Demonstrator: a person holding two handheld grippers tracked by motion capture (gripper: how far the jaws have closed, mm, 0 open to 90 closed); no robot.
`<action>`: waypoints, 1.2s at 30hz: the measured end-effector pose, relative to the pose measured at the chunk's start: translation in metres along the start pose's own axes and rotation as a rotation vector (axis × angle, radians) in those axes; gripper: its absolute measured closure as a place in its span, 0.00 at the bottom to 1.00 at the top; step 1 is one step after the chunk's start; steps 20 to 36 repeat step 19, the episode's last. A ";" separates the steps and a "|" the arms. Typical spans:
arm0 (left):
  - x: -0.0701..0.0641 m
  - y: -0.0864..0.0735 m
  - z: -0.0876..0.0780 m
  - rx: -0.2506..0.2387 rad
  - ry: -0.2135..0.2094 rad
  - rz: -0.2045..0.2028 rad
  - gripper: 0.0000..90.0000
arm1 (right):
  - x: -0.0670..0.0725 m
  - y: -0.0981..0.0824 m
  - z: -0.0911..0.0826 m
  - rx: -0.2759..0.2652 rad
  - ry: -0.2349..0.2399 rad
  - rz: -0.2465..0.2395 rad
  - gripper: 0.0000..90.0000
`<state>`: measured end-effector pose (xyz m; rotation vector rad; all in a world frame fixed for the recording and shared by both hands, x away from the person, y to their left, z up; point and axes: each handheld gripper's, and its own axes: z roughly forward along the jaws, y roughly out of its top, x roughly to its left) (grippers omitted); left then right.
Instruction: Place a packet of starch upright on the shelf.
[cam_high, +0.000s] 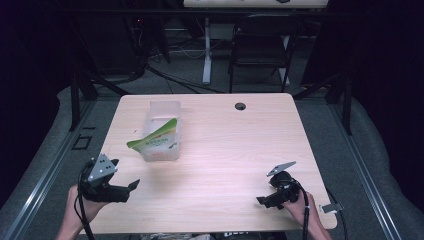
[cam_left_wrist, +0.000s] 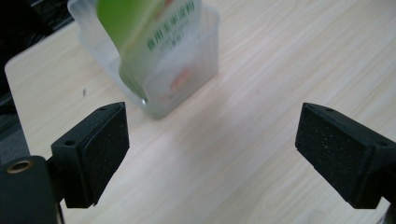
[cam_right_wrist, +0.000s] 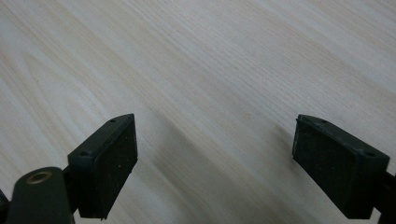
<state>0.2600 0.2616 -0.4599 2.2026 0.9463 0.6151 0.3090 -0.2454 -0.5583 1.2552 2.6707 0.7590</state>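
Observation:
A clear plastic bin stands on the left half of the wooden table, with a green and white pouch leaning out of it toward the near left. In the left gripper view the bin and pouch sit just beyond my left gripper, which is open and holds nothing. From above, that left gripper hovers at the near left edge. My right gripper is at the near right, also open over bare wood.
A round cable hole sits near the table's far edge. A dark chair and a white desk leg stand behind the table. Grey floor with rails runs along both sides.

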 end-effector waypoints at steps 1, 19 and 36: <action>-0.002 -0.003 0.001 0.011 -0.003 -0.006 0.10 | 0.000 0.000 0.000 -0.002 -0.004 0.002 0.15; -0.010 -0.037 0.030 0.090 -0.019 -0.084 0.05 | 0.000 0.000 0.001 -0.005 -0.006 0.002 0.15; -0.010 -0.037 0.030 0.090 -0.019 -0.084 0.05 | 0.000 0.000 0.001 -0.005 -0.006 0.002 0.15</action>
